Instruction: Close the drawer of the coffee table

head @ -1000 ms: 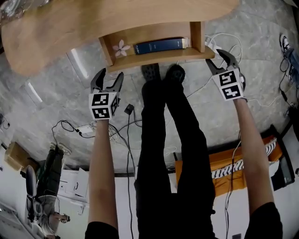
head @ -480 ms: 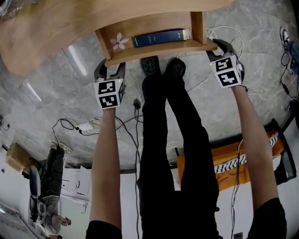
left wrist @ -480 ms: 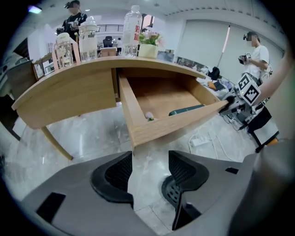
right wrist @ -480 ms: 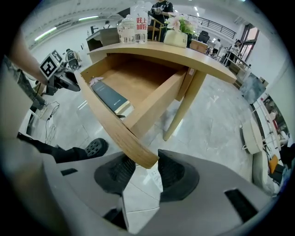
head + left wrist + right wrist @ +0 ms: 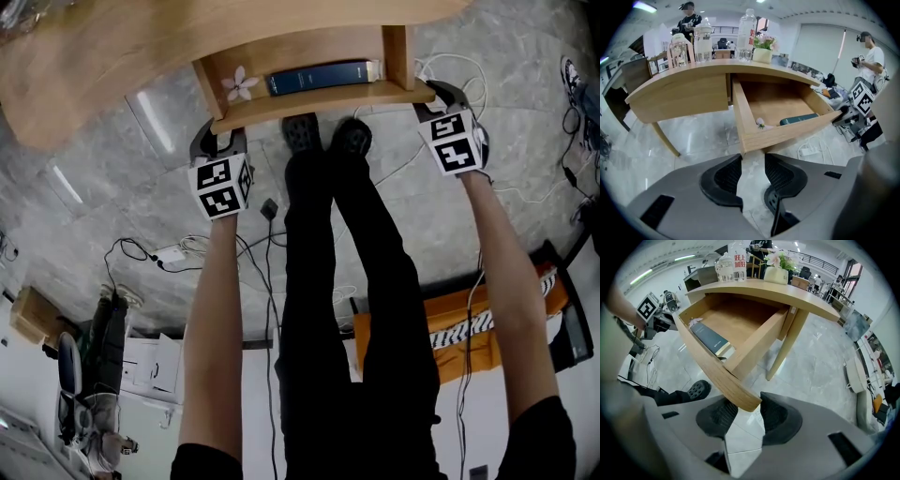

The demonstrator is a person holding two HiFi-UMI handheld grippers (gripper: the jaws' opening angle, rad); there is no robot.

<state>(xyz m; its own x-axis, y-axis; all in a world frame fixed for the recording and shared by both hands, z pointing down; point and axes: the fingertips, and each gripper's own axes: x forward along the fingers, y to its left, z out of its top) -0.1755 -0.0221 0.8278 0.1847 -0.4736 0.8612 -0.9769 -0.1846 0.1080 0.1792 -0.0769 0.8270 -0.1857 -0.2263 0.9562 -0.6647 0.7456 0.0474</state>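
Note:
The coffee table's drawer [image 5: 309, 103] stands pulled out, with a dark book [image 5: 319, 75] and a pink flower [image 5: 241, 84] inside. My left gripper [image 5: 217, 139] is at the left corner of the drawer front [image 5: 797, 129]. Its jaws have just been closing, and in the left gripper view [image 5: 753, 155] both tips touch that corner. My right gripper [image 5: 439, 94] is at the right corner. In the right gripper view [image 5: 749, 404] the end of the drawer front [image 5: 703, 357] sits clamped between its pads.
The wooden tabletop [image 5: 141, 47] carries water bottles [image 5: 746, 28] and a flower pot [image 5: 763, 54]. The person's shoes [image 5: 328, 139] stand just below the drawer. Cables and a power strip [image 5: 178, 255] lie on the marble floor. An orange box [image 5: 469, 328] sits behind on the right.
Both grippers moved up from the floor side to the drawer's two front corners, and their jaws narrowed. Over the last half second only the left jaws narrowed further.

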